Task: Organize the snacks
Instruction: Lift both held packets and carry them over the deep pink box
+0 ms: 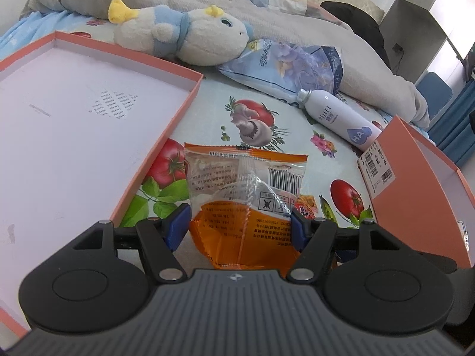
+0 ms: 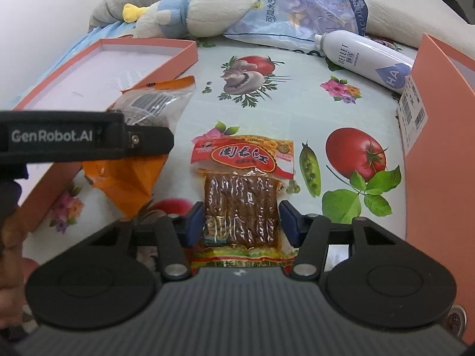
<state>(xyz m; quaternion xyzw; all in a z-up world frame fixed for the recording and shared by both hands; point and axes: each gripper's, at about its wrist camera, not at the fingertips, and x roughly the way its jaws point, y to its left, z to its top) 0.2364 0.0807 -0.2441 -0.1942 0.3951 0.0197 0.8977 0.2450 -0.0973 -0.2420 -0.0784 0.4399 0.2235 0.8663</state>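
Observation:
An orange and clear snack packet point(image 1: 240, 195) lies between the blue pads of my left gripper point(image 1: 240, 225), which is shut on its lower part; in the right wrist view the same packet point(image 2: 133, 175) hangs lifted beside the box lid. A red packet of brown dried strips point(image 2: 243, 195) lies flat on the vegetable-print sheet between the blue pads of my right gripper point(image 2: 242, 222). The jaws stand open on either side of it, and I cannot tell whether the pads touch it.
A shallow pink box lid point(image 1: 166, 136) with a white inside lies at the left. A pink box point(image 1: 415, 178) stands at the right. A white spray bottle point(image 1: 335, 115), a blue tissue pack point(image 1: 282, 65) and a plush toy point(image 1: 184, 38) lie further back by a grey blanket.

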